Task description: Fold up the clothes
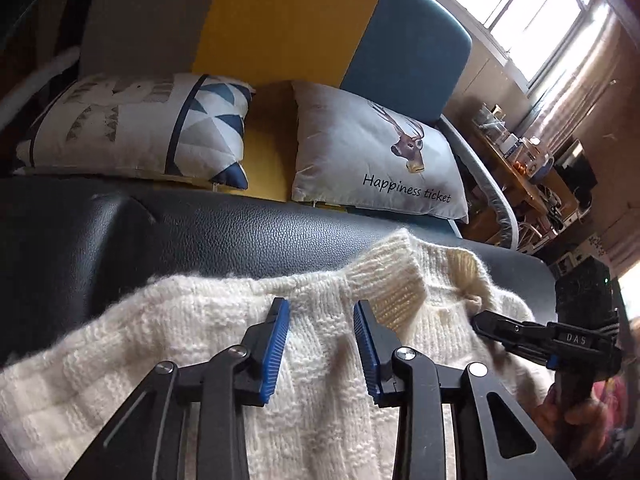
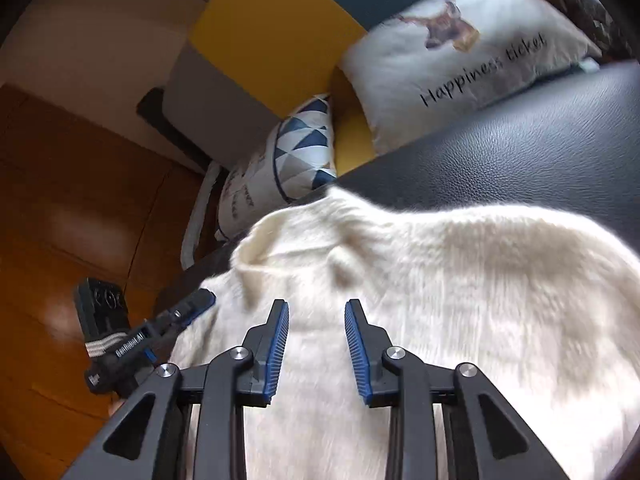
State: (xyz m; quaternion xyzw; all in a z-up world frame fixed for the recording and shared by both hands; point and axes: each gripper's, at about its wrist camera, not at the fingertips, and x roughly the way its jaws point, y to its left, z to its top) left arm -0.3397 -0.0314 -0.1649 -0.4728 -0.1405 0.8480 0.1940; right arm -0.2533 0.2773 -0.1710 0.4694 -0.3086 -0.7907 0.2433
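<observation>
A cream knitted sweater point(image 1: 208, 344) lies across the black leather worktop point(image 1: 168, 236), filling the lower half of both wrist views, with the two patterned cushions point(image 1: 372, 152) behind it in the upper part of the frame. In the left wrist view a ribbed cuff point(image 1: 384, 280) lies turned in over the body of the knit at centre right, beside what looks like the neckline, so one sleeve seems already laid across. The rest of the garment is spread broad and loose, not a compact stack, and how many folds it has taken cannot be settled from here. The left gripper point(image 1: 322, 312) hangs over the knit with its blue pads apart, holding nothing. The right gripper point(image 2: 316, 312) likewise stands open above the cloth. In my judgement the fold is only partly made.
</observation>
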